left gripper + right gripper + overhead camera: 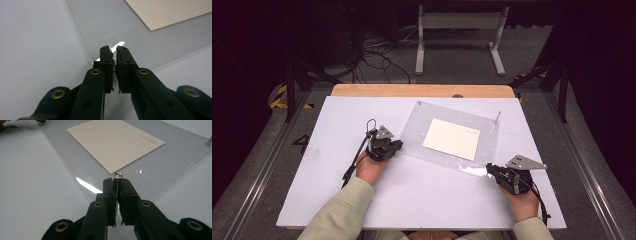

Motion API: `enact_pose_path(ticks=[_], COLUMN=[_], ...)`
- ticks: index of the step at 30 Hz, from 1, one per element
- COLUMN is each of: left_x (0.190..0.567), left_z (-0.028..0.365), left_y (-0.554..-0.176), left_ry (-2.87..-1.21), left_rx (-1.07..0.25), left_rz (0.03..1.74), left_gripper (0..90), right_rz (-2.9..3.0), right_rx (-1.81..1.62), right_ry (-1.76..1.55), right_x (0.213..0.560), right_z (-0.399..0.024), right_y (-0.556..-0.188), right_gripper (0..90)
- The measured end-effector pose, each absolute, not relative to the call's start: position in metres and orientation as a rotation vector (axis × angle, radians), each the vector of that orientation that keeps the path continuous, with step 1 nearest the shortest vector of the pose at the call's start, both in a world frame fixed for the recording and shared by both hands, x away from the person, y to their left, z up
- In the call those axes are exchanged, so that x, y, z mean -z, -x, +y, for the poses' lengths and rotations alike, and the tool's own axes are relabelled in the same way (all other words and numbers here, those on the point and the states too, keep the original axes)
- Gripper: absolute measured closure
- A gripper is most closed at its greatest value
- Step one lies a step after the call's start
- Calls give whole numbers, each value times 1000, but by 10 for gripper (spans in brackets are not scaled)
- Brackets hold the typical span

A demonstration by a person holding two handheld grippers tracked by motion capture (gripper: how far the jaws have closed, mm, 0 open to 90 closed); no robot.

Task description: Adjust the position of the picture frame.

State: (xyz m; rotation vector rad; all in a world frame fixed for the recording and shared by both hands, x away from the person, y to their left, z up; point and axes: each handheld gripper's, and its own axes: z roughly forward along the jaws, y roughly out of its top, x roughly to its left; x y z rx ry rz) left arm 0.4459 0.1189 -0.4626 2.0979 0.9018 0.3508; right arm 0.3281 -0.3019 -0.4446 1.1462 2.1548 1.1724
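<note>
Black jaws of the right gripper [117, 185] stand nearly together, clamped on a thin metal pin with a ringed head [117, 175] at the near right corner of the clear plastic sheet [417, 131]. That sheet serves as the landmark: it lies flat on the white table [327, 200], tilted against the table's edges, with a cream card [451, 138] resting at its centre and a second upright pin [496, 119] at its far right corner. At the sheet's near left corner the left gripper [113, 53] has its jaws drawn narrow across the edge; whether the pads actually press the plastic cannot be told. Judged from its look, the sheet is light, thin, glossy and slippery, and probably flexes when lifted. Grip it at opposite corners, well clear of the card, since the loose card may slide if the sheet tips.
</note>
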Motion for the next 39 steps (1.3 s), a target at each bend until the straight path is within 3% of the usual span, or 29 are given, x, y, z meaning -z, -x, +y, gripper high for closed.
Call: enact_pose_path(ticks=[6, 16, 26, 34, 39], left_x=[454, 444, 444, 449, 449], left_z=[122, 118, 114, 117, 115], left_y=[-430, -373, -328, -329, -326], left_ry=[-2227, -2423, -2470, -2410, -2395], left_rx=[-278, -158, -27, 22, -18], left_rz=[802, 539, 289, 312, 334], left_gripper=[845, 844, 842, 840, 840], right_rz=[2165, 2157, 2159, 2158, 2122], right_rx=[-1160, -1157, -1155, -1129, -1075], right_ry=[-1139, -1170, -1178, -1192, -1157], right_x=[443, 441, 441, 437, 419], right_z=[-305, -319, -321, -320, -308], right_y=[-325, -318, -318, -322, -340], right_gripper=[838, 836, 835, 838, 841])
